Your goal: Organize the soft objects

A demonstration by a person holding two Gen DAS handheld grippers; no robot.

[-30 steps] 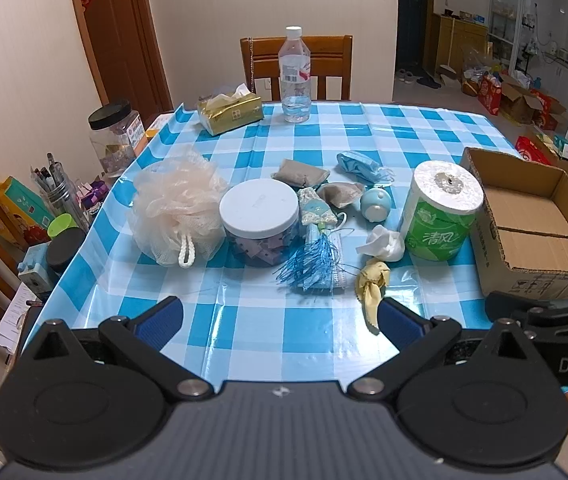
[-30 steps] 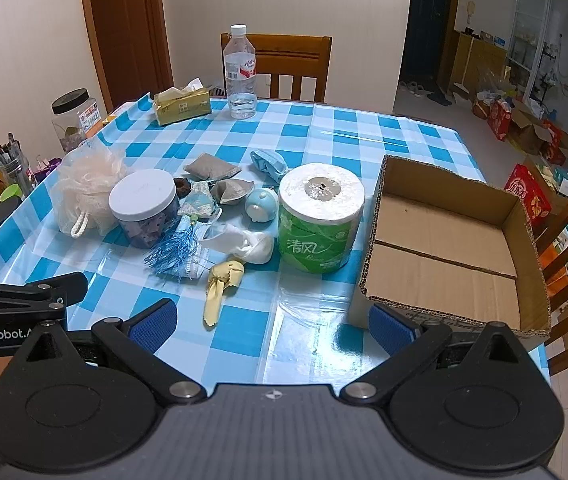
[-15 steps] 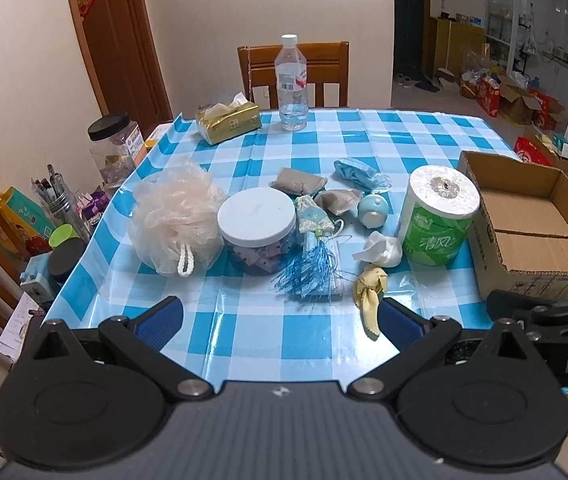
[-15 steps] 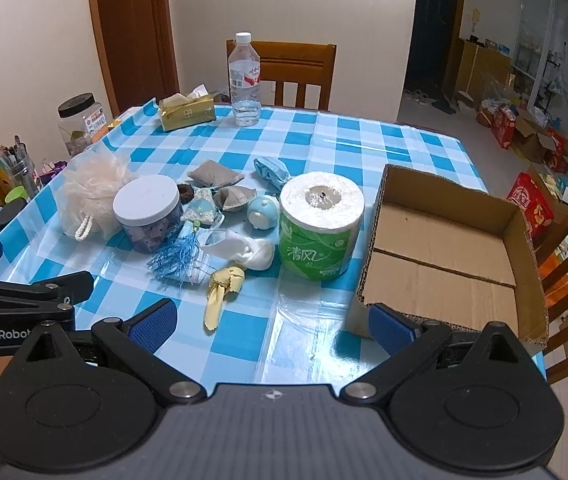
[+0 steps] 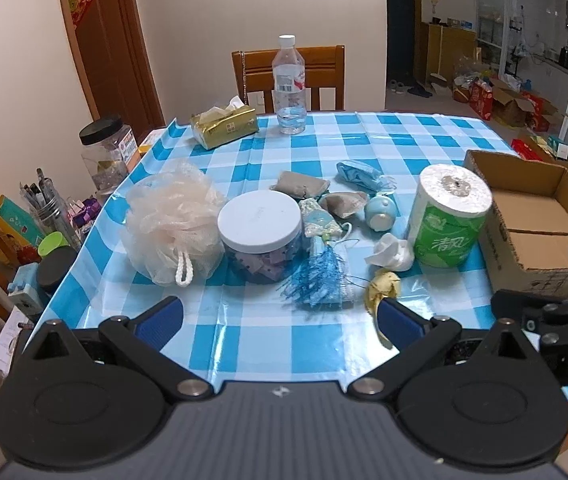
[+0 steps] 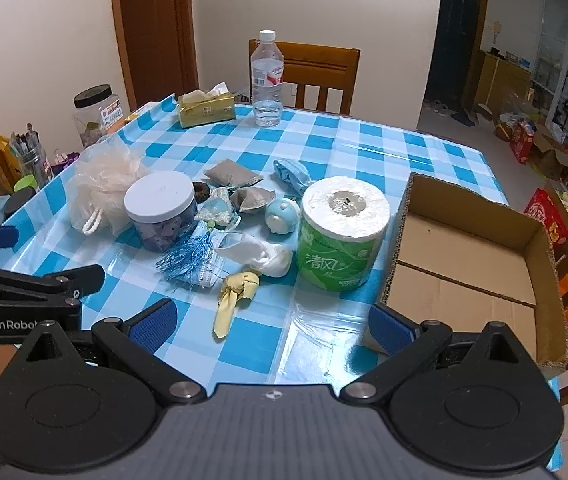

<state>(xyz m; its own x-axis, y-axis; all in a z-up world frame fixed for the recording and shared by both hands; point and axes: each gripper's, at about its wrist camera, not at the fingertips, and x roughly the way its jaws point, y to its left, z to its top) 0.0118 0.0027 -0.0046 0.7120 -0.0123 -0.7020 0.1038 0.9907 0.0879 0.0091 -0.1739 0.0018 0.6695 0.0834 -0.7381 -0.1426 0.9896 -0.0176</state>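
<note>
I see both pairs spread, empty | left gripper (image 5: 280, 316) low centre, yellow cloth (image 5: 382, 288) just above its right finger | right gripper (image 6: 270, 322): cloth above left finger | cardboard box (image 6: 480, 248) right on worktop (image 6: 324, 344)

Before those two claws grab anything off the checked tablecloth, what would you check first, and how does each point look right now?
1. Left gripper open and empty: ok.
2. Right gripper open and empty: ok.
3. Cardboard box open, nothing visible inside: ok.
4. Yellow cloth lies nearest the right gripper, nothing on top: ok.
5. Blue tassel may be tangled with the white cloth beside it: cannot tell.
6. Toilet roll upright, close beside the box: ok.
</note>
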